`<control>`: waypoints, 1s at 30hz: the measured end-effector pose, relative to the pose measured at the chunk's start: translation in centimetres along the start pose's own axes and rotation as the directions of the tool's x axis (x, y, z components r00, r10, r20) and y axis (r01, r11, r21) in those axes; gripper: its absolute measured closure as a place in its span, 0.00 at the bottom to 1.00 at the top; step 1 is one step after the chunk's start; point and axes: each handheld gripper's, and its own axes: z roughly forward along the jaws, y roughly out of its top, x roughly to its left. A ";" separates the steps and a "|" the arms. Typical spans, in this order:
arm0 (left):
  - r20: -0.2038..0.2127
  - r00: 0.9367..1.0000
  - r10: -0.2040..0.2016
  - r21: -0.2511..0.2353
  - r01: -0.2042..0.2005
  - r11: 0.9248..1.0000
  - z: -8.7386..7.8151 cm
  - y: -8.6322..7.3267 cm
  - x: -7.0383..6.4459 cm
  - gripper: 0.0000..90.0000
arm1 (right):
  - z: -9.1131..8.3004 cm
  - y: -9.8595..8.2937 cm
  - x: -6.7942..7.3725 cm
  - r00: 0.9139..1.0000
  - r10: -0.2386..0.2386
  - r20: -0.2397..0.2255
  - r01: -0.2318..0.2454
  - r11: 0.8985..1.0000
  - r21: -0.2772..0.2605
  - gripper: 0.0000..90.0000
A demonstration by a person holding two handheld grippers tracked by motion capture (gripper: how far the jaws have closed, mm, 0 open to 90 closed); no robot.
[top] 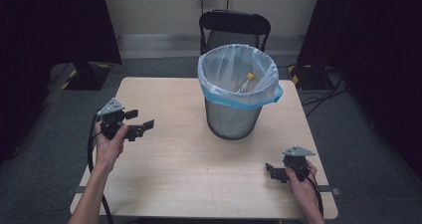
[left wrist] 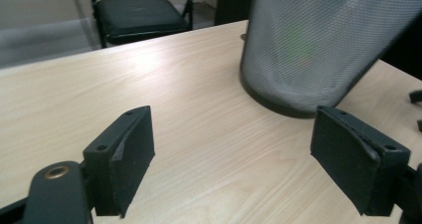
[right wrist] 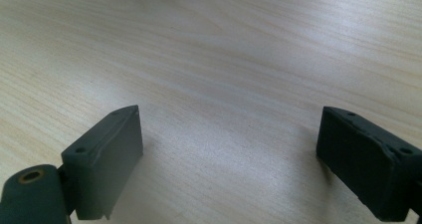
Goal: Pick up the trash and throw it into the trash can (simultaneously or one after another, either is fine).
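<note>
A mesh waste bin (top: 238, 92) with a clear and blue liner stands on the far middle of the wooden table (top: 189, 159); a small yellow-tipped item (top: 250, 76) lies inside it. My left gripper (top: 141, 122) hovers open at the table's left side, pointing toward the bin (left wrist: 318, 50). In the left gripper view my gripper (left wrist: 234, 167) has nothing between its jaws. My right gripper (top: 271, 171) rests low near the front right corner, open over bare wood, and its own view (right wrist: 229, 169) shows a wide empty gap.
A black folding chair (top: 234, 27) stands behind the table, also seen as the chair (left wrist: 134, 15) in the left gripper view. Dark curtains flank both sides. Cables and stand bases lie on the grey floor at left and right.
</note>
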 end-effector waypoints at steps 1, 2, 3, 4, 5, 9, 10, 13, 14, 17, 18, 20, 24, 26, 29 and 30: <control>-0.006 1.000 0.001 0.018 -0.001 1.000 0.0 -0.5 0.0 0.20 | 0.0 0.0 0.0 1.000 0.000 0.000 0.000 1.000 0.000 0.11; -0.005 1.000 -0.006 0.033 0.006 0.999 0.0 -0.9 0.0 0.22 | 0.0 0.0 0.0 1.000 0.000 0.000 0.000 1.000 0.000 0.11; -0.004 1.000 -0.004 0.056 0.004 0.998 0.1 -1.5 0.0 0.22 | 0.0 0.0 0.0 1.000 0.000 0.000 0.000 1.000 0.000 0.11; -0.018 1.000 0.007 0.081 -0.005 0.997 0.1 -2.0 -0.1 0.22 | 0.0 0.0 0.0 1.000 0.000 0.000 0.000 1.000 0.000 0.11; -0.045 0.999 0.012 0.092 -0.008 0.996 0.2 -2.6 -0.1 0.22 | 0.0 0.0 0.0 1.000 0.000 0.000 0.000 1.000 0.000 0.11; -0.089 0.996 -0.002 0.134 0.014 0.991 0.1 -4.8 0.3 0.22 | 0.0 0.0 0.0 1.000 0.000 0.000 0.000 1.000 0.000 0.11; -0.084 0.996 -0.007 0.152 0.020 0.988 0.1 -5.2 0.5 0.22 | 0.0 0.0 0.0 1.000 0.000 0.000 0.000 1.000 0.000 0.11; -0.111 0.994 -0.004 0.176 0.023 0.984 0.0 -6.3 0.6 0.22 | 0.0 0.0 0.0 1.000 0.000 0.000 0.000 1.000 0.000 0.11; -0.112 0.994 -0.003 0.183 0.023 0.983 0.0 -6.6 0.6 0.22 | 0.0 0.0 0.0 1.000 0.001 0.000 -0.001 1.000 0.000 0.11; -0.104 0.995 -0.011 0.214 0.033 0.976 0.3 -8.0 0.4 0.22 | 0.0 0.0 0.0 1.000 0.000 0.000 0.000 1.000 0.000 0.11; -0.097 0.995 -0.004 0.240 0.027 0.970 0.5 -8.5 0.3 0.22 | 0.0 0.0 0.0 1.000 0.000 0.000 0.000 1.000 0.000 0.11; -0.102 0.995 0.013 0.280 0.016 0.960 1.2 -9.3 0.0 0.22 | 0.0 0.0 0.0 1.000 0.000 0.000 0.000 1.000 0.000 0.11; -0.106 0.994 0.009 0.300 0.023 0.954 1.9 -10.2 -0.3 0.22 | 0.0 0.0 0.0 1.000 0.002 0.001 -0.002 1.000 0.000 0.11; -0.108 0.994 0.001 0.301 0.031 0.953 2.0 -10.4 -0.4 0.22 | 0.0 0.0 0.0 1.000 0.003 0.002 -0.003 1.000 0.001 0.11; -0.122 0.993 0.007 0.303 0.031 0.953 2.2 -10.9 -0.5 0.21 | 0.0 0.0 0.0 1.000 0.003 0.002 -0.003 1.000 0.001 0.11; -0.123 0.992 0.018 0.307 0.020 0.951 2.2 -11.0 -0.5 0.21 | 0.0 0.0 0.0 1.000 0.003 0.002 -0.003 1.000 0.001 0.11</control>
